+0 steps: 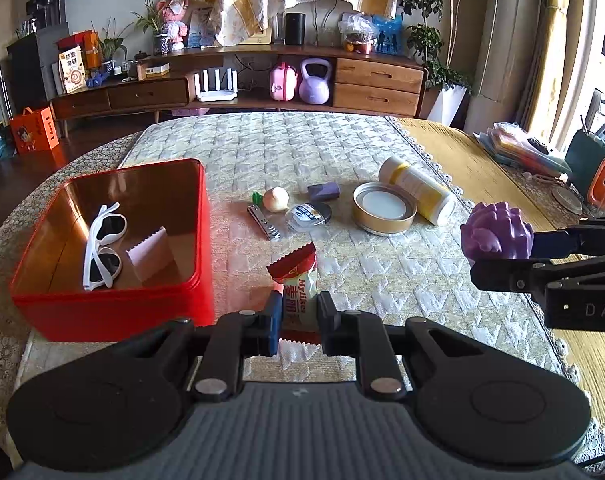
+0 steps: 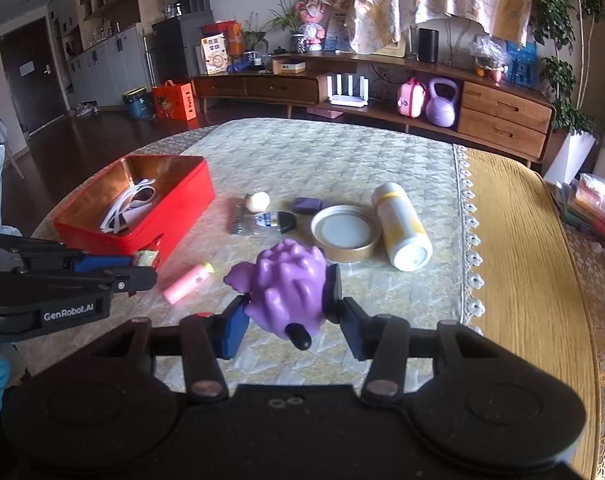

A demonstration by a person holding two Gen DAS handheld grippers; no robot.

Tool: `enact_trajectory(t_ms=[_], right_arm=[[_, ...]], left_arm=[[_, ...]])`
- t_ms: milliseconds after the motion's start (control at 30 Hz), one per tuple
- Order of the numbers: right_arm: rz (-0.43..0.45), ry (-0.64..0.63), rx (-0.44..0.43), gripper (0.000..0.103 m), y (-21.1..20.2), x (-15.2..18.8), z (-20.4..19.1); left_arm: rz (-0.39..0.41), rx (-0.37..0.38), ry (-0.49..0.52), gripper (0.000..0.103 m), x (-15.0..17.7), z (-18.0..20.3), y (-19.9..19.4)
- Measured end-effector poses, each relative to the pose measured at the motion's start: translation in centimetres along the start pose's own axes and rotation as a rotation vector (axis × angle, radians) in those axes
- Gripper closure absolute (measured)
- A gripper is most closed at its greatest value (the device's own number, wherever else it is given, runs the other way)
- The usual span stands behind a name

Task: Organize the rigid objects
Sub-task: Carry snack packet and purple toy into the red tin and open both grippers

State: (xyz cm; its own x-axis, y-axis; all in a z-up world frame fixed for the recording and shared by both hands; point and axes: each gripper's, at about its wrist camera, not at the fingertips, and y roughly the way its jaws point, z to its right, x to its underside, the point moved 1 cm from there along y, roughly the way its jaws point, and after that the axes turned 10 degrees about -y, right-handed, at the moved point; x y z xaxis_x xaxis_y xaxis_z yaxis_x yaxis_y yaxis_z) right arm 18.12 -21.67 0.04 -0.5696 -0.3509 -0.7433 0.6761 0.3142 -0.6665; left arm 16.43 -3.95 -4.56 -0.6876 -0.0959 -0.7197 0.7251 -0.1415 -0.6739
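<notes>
Left gripper [image 1: 299,312] pinching red-and-white snack packet [image 1: 296,284] above the tabletop [image 1: 382,280] just beside the red tin [image 1: 114,300], right gripper [image 2: 292,320] clamped on purple toy [image 2: 288,284], both held off the cloth.

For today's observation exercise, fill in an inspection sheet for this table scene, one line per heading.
Surface: quilted cloth over the table.
Job's things: red tin holds white sunglasses; gold lid, white bottle lying down, nail clipper outside.
Clutter: pink tube.
Tools: left tool shut on snack packet; right tool shut on purple toy.
Cables: nothing seen.
Surroundings: wooden sideboard, purple kettlebell.
</notes>
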Motion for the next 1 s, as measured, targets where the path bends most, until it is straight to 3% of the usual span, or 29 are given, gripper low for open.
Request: enact_trajectory(t_ms=[533, 1000], right_arm=[[0.069, -0.132, -0.078, 0.054, -0.1, -5.8, -7.0], [0.061, -0.170, -0.096, 0.054, 4.8, -10.5, -10.8]], left_arm=[[0.047, -0.056, -0.061, 0.085, -2.7, -5.6, -3.7], [0.046, -0.159, -0.127, 0.085, -4.2, -12.6, -3.1]])
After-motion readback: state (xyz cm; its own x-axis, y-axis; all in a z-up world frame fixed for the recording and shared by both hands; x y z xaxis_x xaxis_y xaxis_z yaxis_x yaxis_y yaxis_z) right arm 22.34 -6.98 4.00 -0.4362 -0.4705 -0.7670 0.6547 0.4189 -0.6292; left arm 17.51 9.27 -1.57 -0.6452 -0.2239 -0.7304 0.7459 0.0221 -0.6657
